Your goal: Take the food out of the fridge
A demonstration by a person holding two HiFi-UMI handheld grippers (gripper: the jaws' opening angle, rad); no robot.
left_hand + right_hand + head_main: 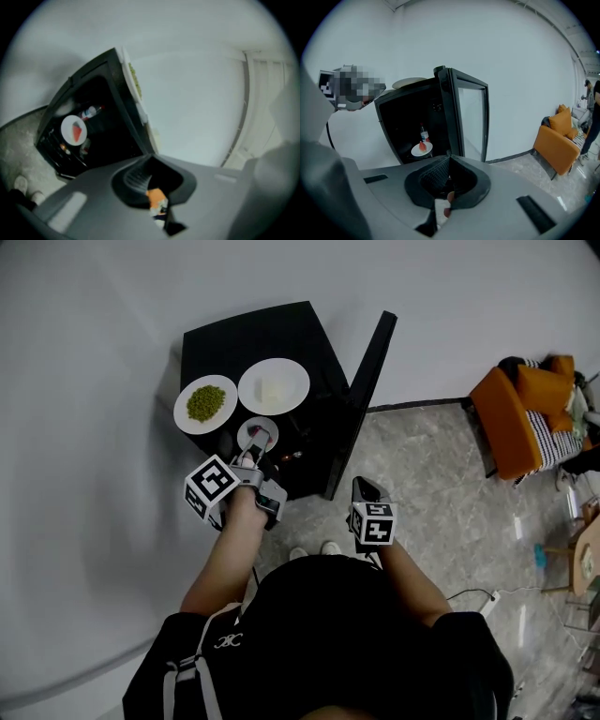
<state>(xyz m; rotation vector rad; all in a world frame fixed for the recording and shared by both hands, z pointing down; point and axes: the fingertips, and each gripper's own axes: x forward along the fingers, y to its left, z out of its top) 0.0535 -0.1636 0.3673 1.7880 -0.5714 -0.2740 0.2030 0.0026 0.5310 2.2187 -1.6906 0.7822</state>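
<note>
The left gripper [257, 448] and the right gripper [364, 488] are hovering before the open fridge [281, 329], each with its jaws pressed together on nothing. Inside, a small plate [415, 151] bearing a red slice [423, 146] is sitting beside a bottle [423, 133]. A plate of green food [185, 418] and a plate of white food [248, 381] are resting on the fridge's top.
</note>
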